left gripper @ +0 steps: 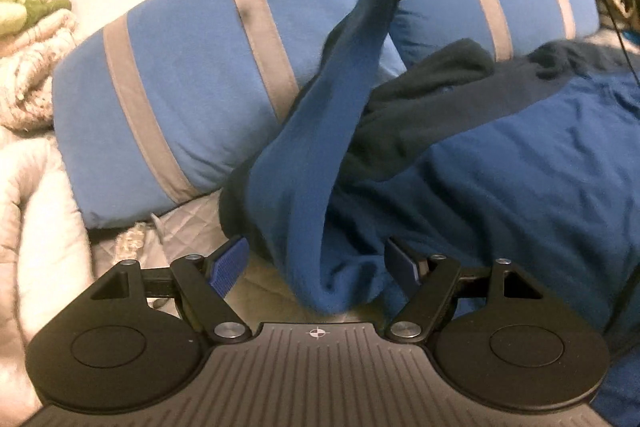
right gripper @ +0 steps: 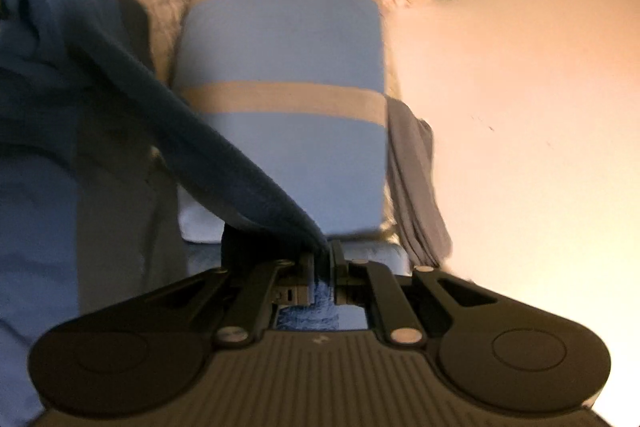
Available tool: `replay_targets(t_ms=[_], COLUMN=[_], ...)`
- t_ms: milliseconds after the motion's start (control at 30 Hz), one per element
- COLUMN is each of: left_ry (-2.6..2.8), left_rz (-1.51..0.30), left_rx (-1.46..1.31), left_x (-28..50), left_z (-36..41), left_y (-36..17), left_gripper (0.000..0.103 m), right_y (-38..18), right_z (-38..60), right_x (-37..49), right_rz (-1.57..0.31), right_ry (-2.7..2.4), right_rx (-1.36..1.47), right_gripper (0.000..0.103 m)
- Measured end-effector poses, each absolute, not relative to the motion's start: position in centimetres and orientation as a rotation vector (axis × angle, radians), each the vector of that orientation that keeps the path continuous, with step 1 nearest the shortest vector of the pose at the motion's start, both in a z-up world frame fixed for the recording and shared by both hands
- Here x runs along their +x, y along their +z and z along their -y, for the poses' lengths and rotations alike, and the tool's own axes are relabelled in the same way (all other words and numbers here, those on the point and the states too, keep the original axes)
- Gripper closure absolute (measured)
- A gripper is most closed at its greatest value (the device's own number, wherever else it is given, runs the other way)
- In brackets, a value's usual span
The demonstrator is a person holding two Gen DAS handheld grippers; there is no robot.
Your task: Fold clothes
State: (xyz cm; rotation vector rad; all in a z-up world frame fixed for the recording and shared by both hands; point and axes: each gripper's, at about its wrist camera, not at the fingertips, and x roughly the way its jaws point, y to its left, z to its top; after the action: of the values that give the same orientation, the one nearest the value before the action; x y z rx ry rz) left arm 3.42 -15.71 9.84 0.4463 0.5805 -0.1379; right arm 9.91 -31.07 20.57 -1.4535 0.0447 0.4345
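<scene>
Striped blue pillows [left gripper: 168, 99], cream blanket [left gripper: 28, 83]

Left gripper [left gripper: 318, 263] agape; right gripper [right gripper: 322, 267] seemingly clamped.

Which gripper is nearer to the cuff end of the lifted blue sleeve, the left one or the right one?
Right. The right gripper is shut on the sleeve end itself. The left gripper is open low at the garment's body, with the sleeve rising away from it.

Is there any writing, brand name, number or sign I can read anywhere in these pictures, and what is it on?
No words, brands or numbers can be read in either view.
The only sign is a small crosshair target mark, no text, on the left gripper body.
A faint mark sits at the same spot on the right gripper, too blurred to read.
</scene>
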Motion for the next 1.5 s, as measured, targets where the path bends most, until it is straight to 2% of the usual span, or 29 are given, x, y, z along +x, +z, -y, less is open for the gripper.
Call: replay_targets(t_ms=[600,867,1067,1333,1400,1433,1467,1500], left_ry=[-0.205,-0.058,-0.066,-0.243,-0.253,-0.253,-0.253,-0.253], left_rz=[-0.691,-0.655,-0.660,-0.663,-0.666,-0.669,-0.672,-0.675], left_rx=[0.477,0.596,0.518,0.512,0.543,0.549,0.553,0.557], left_x=[5.8,5.6,4.8,5.2,5.5,5.6,5.7,5.9], left_z=[18.7,16.4,12.9,15.2,15.9,16.1,16.3,16.5], left_y=[6.3,5.6,6.4,6.9,6.5,6.4,6.4,6.4], left_gripper=[0.028,0.027,0.027,0.028,0.033,0.039,0.050,0.052], right_y=[23.2,21.9,20.1,19.8,19.8,19.7,19.5,19.3], right_z=[34.7,36.8,37.5,37.5,37.8,38.0,38.3,38.6], right_x=[12.8,13.3,12.8,12.6,12.8,12.9,12.9,13.0], right_rz=[-0.049,-0.095,-0.130,-0.150,-0.158,-0.164,-0.172,-0.181], right_ry=[0.316,0.309,0.344,0.350,0.349,0.350,0.351,0.351], right_rx=[-1.376,-1.384,-1.391,-1.362,-1.353,-1.353,-1.353,-1.353], right_gripper=[0.097,0.097,0.097,0.097,0.097,0.097,0.097,0.097])
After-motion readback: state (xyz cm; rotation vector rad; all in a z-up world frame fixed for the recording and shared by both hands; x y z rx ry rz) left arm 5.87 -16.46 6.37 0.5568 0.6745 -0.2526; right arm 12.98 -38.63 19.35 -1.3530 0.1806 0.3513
